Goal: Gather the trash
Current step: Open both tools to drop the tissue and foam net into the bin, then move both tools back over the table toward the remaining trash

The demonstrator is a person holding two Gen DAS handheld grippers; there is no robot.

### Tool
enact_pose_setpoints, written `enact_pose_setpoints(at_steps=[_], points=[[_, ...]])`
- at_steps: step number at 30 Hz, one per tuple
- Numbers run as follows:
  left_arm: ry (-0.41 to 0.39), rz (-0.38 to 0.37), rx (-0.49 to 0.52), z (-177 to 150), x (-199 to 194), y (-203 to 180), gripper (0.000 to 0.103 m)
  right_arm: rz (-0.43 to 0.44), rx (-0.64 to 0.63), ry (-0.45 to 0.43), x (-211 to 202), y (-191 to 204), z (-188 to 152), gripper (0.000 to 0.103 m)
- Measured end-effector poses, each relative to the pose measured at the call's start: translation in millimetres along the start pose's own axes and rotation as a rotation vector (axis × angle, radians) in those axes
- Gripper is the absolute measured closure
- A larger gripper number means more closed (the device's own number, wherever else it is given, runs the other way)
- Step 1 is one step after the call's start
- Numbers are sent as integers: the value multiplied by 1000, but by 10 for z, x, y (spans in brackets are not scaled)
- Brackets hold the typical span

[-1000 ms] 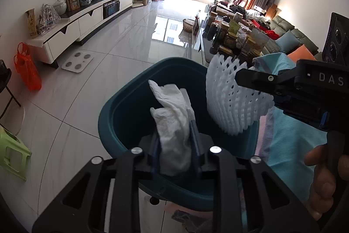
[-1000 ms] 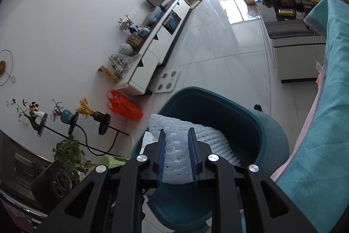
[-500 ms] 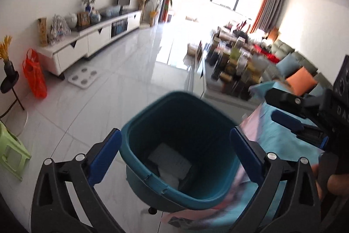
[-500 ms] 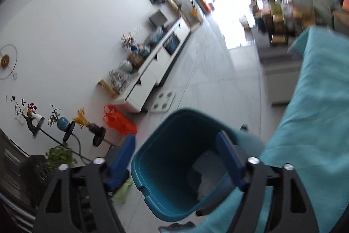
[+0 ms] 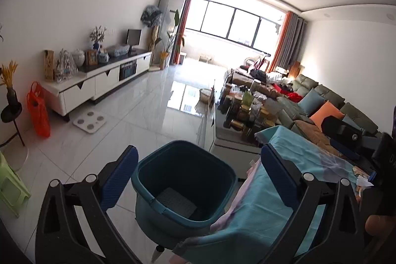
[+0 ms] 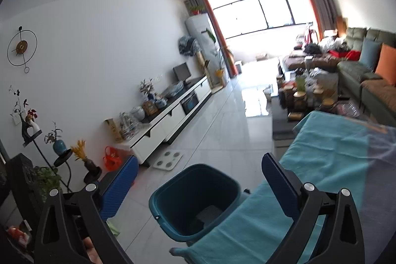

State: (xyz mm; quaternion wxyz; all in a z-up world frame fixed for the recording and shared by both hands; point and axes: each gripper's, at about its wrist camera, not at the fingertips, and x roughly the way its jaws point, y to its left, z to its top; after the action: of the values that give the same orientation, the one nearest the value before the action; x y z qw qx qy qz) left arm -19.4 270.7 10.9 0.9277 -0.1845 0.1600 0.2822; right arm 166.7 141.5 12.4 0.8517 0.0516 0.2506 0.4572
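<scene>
A dark teal trash bin (image 5: 184, 180) stands on the floor beside a table with a teal cloth (image 5: 277, 192). It also shows in the right wrist view (image 6: 195, 202). A flat grey piece lies at its bottom (image 5: 177, 202). My left gripper (image 5: 198, 180) is open and empty, raised above and behind the bin. My right gripper (image 6: 198, 182) is open and empty too, also above the bin. The right gripper's body (image 5: 346, 137) shows at the right edge over the table. Small scraps (image 5: 361, 177) lie on the cloth there.
White tiled floor (image 5: 138, 115) stretches ahead. A white TV cabinet (image 5: 99, 81) lines the left wall, with an orange bag (image 5: 38, 113) and a scale (image 5: 89, 121) near it. A cluttered coffee table (image 5: 247, 113) and sofa (image 5: 321, 105) stand at right. A green stool (image 5: 10, 187) sits at left.
Both grippers opened and dropped the white tissue and white foam net into the bin. Both then rose and drew back from the bin.
</scene>
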Motion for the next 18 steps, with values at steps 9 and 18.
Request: enact_pose_setpoints(at_steps=[9,18], points=[[-97,-107,108,-135,-675,-731,5,-173,-37,-141,-910,-357,-162,7],[-112,-265,225,-488,-962,-1610,5,-389,-38,-231,-1643,-696,-435,7]])
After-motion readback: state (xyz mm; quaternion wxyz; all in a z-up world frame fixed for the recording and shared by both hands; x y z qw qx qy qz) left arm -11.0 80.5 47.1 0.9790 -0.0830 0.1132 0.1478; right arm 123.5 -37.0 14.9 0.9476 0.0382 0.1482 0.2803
